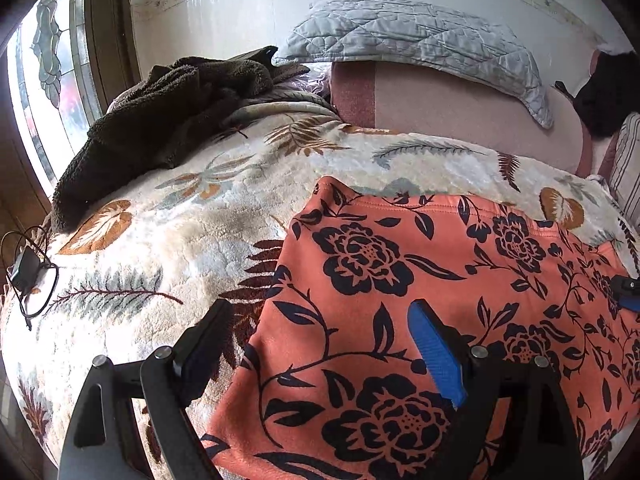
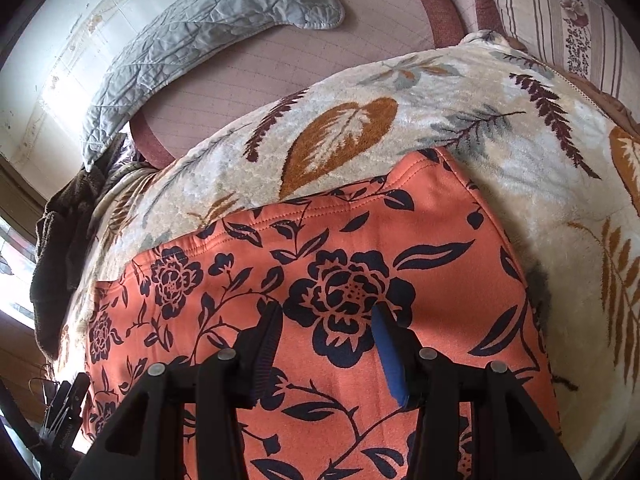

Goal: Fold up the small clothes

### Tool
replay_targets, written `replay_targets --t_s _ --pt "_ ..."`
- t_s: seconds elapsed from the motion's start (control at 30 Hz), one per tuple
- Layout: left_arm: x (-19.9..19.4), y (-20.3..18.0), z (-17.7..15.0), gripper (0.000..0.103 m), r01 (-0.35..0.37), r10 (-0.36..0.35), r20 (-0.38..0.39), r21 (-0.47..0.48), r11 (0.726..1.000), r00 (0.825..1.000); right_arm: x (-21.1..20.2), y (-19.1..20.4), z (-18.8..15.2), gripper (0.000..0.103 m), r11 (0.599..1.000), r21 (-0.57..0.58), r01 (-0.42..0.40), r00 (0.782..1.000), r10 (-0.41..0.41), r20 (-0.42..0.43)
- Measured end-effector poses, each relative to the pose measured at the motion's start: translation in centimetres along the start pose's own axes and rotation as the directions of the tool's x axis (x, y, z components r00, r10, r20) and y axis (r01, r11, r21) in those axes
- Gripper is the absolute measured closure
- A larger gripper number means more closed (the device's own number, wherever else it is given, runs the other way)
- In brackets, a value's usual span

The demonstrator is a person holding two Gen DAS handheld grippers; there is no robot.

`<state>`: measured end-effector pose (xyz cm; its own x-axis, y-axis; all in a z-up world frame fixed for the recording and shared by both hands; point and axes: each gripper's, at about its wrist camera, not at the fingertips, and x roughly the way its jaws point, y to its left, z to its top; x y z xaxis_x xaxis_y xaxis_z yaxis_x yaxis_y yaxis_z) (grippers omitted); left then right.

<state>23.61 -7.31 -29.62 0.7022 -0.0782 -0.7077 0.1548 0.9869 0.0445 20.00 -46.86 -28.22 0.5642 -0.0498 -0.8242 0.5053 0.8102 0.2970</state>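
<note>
The left hand-held gripper (image 1: 320, 320) has its jaws wide apart, with nothing between them, over the left edge of the orange flowered garment (image 1: 420, 280). The right hand-held gripper (image 2: 326, 320) has its jaws partly apart, above the middle of the same garment (image 2: 320, 272), gripping nothing. The garment lies flat on a cream blanket with leaf pattern (image 1: 180, 220) on the bed. Further away lie a dark brown fleece (image 1: 160, 120) and a grey quilted pillow (image 1: 420, 36).
</note>
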Motion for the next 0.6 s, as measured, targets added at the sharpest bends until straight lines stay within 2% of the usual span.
replay_targets --t_s 0.5,0.6 --pt "-0.5 0.0 0.0 0.014 0.003 -0.003 0.014 0.012 1.000 1.000 0.5 0.3 -0.2 0.053 1.000 -0.003 0.008 1.000 -0.008 -0.017" --pt "0.4 -0.2 -0.2 0.014 0.012 -0.012 -0.023 0.018 1.000 1.000 1.0 -0.2 -0.3 0.053 1.000 0.013 0.006 0.999 -0.005 -0.042"
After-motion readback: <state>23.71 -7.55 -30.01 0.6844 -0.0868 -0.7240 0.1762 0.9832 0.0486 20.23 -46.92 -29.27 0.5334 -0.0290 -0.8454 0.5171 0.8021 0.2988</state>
